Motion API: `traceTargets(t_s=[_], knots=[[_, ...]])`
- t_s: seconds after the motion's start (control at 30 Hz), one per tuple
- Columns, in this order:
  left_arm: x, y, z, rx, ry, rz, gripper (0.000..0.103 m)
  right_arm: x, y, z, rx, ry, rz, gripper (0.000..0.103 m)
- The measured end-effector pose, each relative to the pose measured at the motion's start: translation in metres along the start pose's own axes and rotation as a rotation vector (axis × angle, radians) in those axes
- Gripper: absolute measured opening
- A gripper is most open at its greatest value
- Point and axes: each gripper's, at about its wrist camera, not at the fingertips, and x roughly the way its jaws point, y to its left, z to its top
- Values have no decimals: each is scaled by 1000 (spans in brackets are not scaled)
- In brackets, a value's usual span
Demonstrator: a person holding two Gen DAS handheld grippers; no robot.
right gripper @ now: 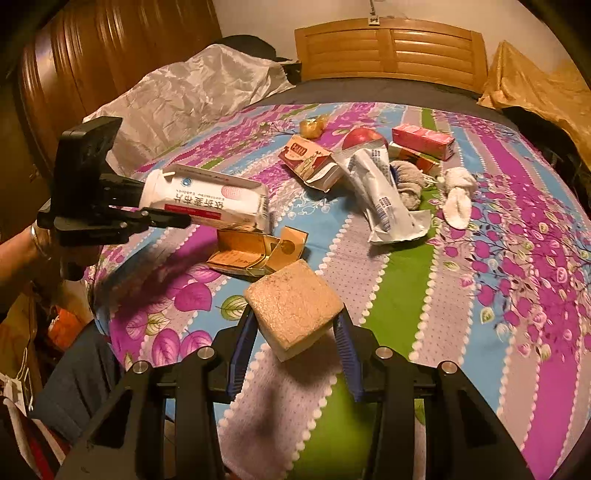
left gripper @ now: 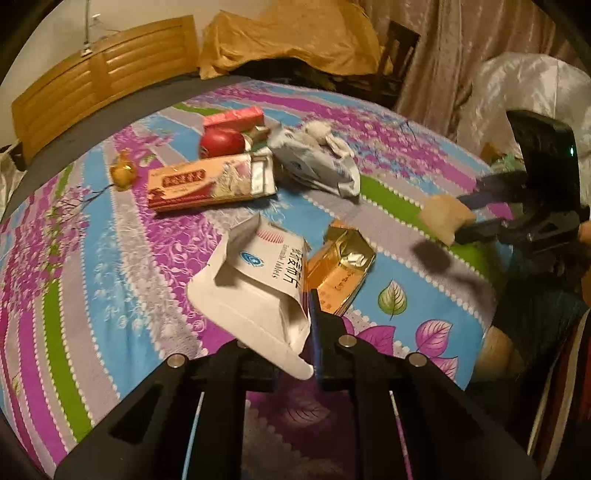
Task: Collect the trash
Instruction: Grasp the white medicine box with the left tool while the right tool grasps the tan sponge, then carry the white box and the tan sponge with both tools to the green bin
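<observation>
A bed fills most of both views, covered by a bedspread (left gripper: 92,266) with curving stripes of purple, blue, green and grey and a print of leaves and blossom. Beyond the bedspread's far edge a band of dark grey sheet (right gripper: 369,90) shows. A slatted wooden headboard (right gripper: 391,48) of light honey colour stands at the head, against a pale wall (right gripper: 295,11). At one far corner of the bed lies a rumpled golden cloth (left gripper: 291,33); at the other, a crinkled silvery cloth (right gripper: 192,85). A dark wooden wardrobe (right gripper: 110,40) rises beyond the silvery cloth. Pinkish-beige curtains (left gripper: 454,48) hang behind a dark chair (left gripper: 397,48). The light is warm and dim.
</observation>
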Motion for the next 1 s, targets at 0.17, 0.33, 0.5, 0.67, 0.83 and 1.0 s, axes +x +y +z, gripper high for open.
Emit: traceTargets(t_s=[0.17,0.33,0.5,0.67,0.83,1.0], knots=[[-14,-3,-2,-35,-19,31,9,-11,4,0,-2,-20,-18,44],[-34,-12,2,-85,-78,69,9,-21,10,0,6,-40,-37,43],[-55,-25,18,-131,-132,158,9,-42,14,5,15,-78,-69,43],[-72,-49,45,-149,-189,261,9,-69,13,14,41,-121,-132,43],[-77,-81,74,-125,-226,305,9,-107,5,23,63,-173,-205,43],[-78,-111,103,-113,-256,294,9,-148,-4,25,67,-220,-286,43]])
